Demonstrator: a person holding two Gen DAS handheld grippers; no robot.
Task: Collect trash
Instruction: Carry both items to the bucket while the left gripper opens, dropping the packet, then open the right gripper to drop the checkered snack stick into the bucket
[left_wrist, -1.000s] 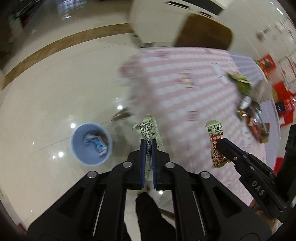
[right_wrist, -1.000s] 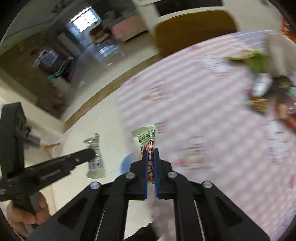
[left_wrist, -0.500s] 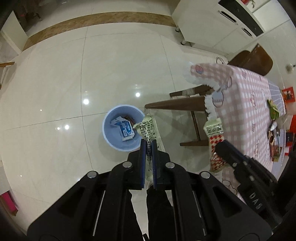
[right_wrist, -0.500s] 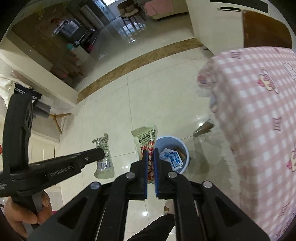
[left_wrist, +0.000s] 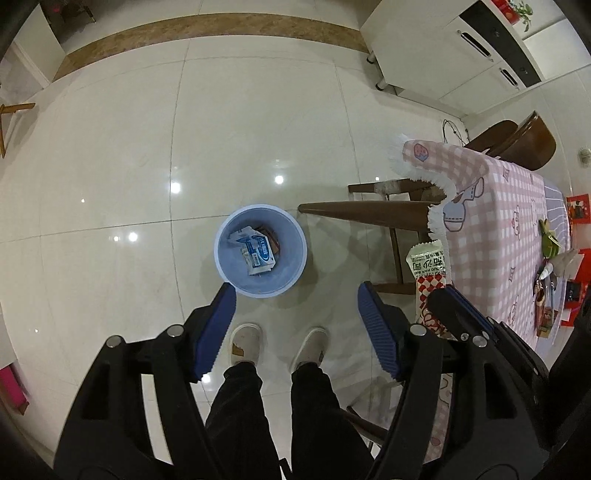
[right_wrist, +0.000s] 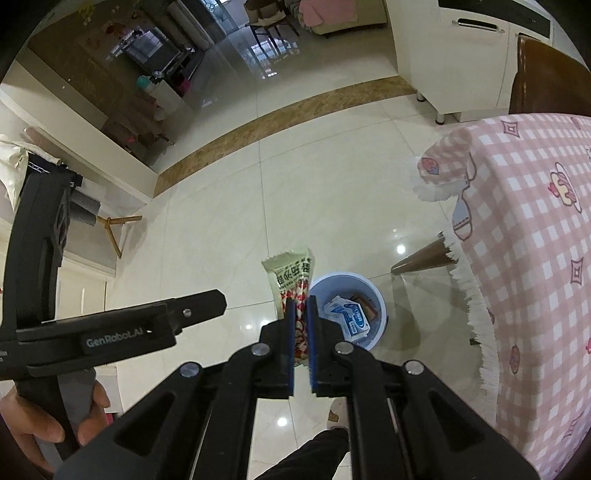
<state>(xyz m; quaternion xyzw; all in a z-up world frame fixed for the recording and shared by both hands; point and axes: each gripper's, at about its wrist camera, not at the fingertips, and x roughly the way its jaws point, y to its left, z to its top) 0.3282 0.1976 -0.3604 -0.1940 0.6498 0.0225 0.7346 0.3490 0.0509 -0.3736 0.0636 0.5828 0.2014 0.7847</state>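
A light blue trash bin (left_wrist: 260, 251) stands on the floor with a blue and white wrapper (left_wrist: 255, 253) inside. My left gripper (left_wrist: 295, 295) is open and empty, above the bin's near side. My right gripper (right_wrist: 300, 306) is shut on a red-checked snack wrapper (right_wrist: 291, 280), held above the floor just left of the bin (right_wrist: 376, 306). The same wrapper (left_wrist: 428, 269) shows at the right of the left wrist view. The clear wrapper from earlier is not visible.
A table with a pink checked cloth (left_wrist: 498, 229) stands right of the bin, with more litter (left_wrist: 550, 243) at its far end. A dark wooden chair (left_wrist: 380, 214) sits by the table. The person's feet (left_wrist: 280, 343) stand near the bin. White cabinets (left_wrist: 443, 51) line the far wall.
My left gripper has opened and the clear printed wrapper it held is gone from its jaws. Both grippers have swung from the table to over the bin.
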